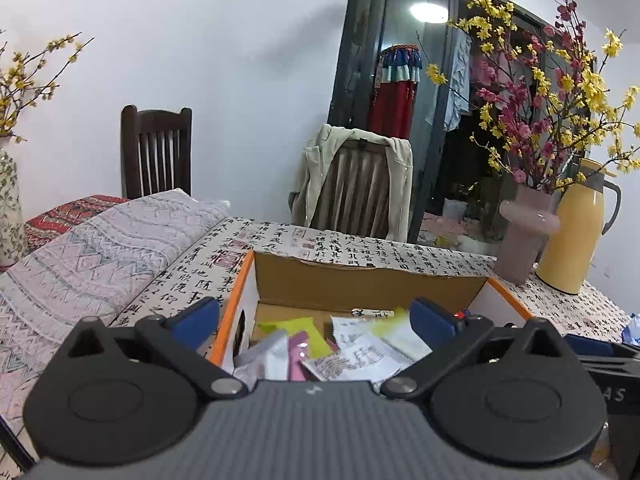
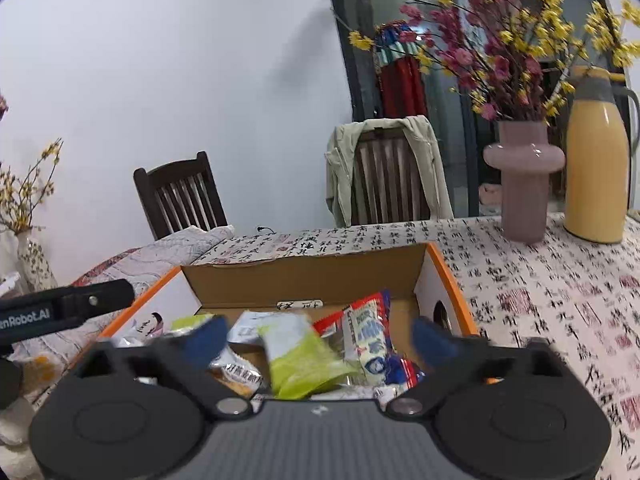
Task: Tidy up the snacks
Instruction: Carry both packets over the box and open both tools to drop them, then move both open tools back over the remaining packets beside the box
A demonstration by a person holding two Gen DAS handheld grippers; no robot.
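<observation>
An open cardboard box [image 1: 360, 284] with orange edges stands on the calligraphy tablecloth and holds several snack packets. In the left wrist view my left gripper [image 1: 316, 318] hangs over the box's near side, jaws wide open, nothing between the blue fingertips; white, lime and purple packets [image 1: 352, 356] lie below. In the right wrist view my right gripper [image 2: 320, 340] is also open over the same box [image 2: 312, 276]. A blurred lime-green packet [image 2: 300, 364] lies loose in the box between the fingers, untouched by the pads, beside a blue-and-white packet [image 2: 370, 344].
A pink vase [image 2: 522, 184] of flowers and a yellow thermos [image 2: 596, 172] stand at the table's far right. Folded patterned cloth [image 1: 92, 256] lies left of the box. Two wooden chairs [image 1: 156, 152] stand behind, one draped with a jacket [image 2: 384, 168]. The left gripper's body [image 2: 64, 310] shows at left.
</observation>
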